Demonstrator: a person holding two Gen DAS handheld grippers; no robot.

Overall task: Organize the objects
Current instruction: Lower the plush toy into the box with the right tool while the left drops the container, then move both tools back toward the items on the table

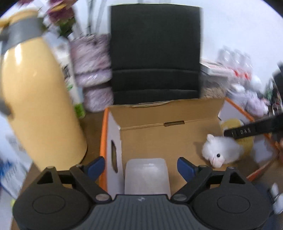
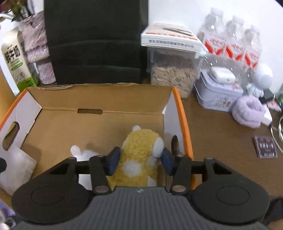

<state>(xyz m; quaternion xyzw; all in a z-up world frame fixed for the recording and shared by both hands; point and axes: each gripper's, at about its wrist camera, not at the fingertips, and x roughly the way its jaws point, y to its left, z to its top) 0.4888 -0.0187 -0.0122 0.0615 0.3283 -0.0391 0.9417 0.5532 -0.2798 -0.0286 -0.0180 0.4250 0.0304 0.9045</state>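
Orange-edged open cardboard box (image 2: 99, 123) holds yellow-and-white fuzzy plush toy (image 2: 139, 155) w/ white plush lamb (image 1: 221, 152) beside it. R gripper (image 2: 139, 159) jaws straddle yellow plush – contact unclear; L gripper (image 1: 140, 165) jaws wide apart over translucent plastic container (image 1: 146, 177), not touching. Around box: cream thermos (image 1: 39, 99), black drawer unit (image 2: 95, 42), water bottles (image 2: 231, 39) – none blocking.

**Room and backdrop**

We note a plain white wall (image 2: 194, 10) behind everything, evenly lit, no hard shadows. The bench (image 2: 221, 138) is brown wood-grain. A black padded chair back (image 1: 155, 53) stands upright against the bench's far edge, in front of the wall. In the left wrist view the surroundings are smeared by blur; the right wrist view is sharper.
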